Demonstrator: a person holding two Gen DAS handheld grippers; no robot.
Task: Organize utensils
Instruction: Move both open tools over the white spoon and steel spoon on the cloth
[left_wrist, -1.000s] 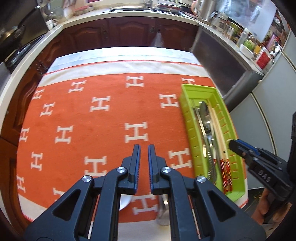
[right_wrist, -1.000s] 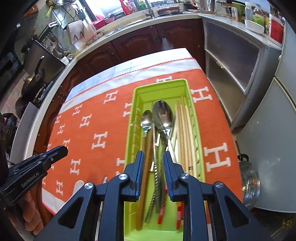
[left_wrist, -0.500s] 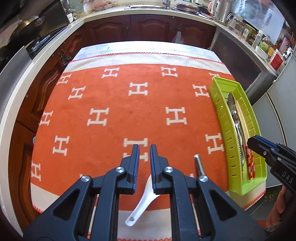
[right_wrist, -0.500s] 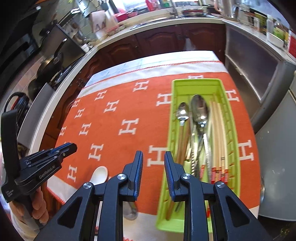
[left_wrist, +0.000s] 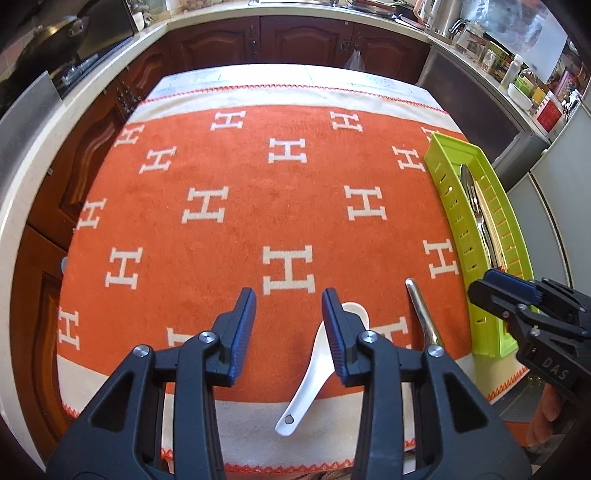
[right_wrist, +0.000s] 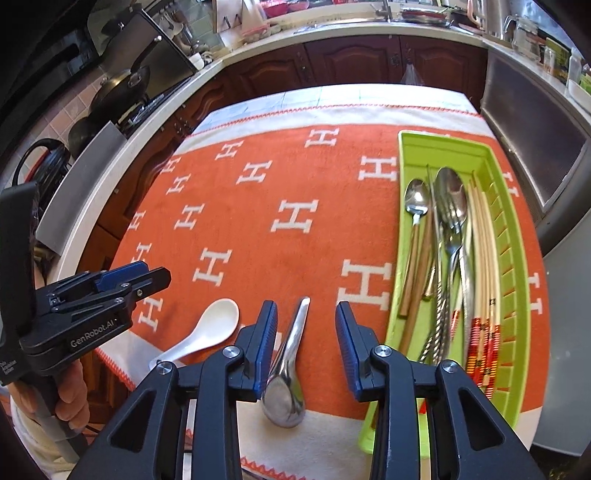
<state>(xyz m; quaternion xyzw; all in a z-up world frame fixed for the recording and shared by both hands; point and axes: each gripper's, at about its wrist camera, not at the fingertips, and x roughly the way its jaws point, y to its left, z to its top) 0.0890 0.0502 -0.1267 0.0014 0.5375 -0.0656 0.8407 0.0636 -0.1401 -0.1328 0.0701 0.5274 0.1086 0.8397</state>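
Left wrist view: left gripper (left_wrist: 289, 306) wide, empty, above white spoon (left_wrist: 314, 373).
Right gripper (right_wrist: 306, 320): wide, empty, over metal spoon (right_wrist: 288, 369).
Green tray (right_wrist: 517, 266): right cloth edge, holding cutlery.

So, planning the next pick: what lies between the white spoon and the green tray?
Right wrist view: the metal spoon, on the orange cloth, between white spoon and tray.

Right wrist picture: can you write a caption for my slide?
Open right gripper poised over a metal spoon, white spoon beside, green tray already filled.
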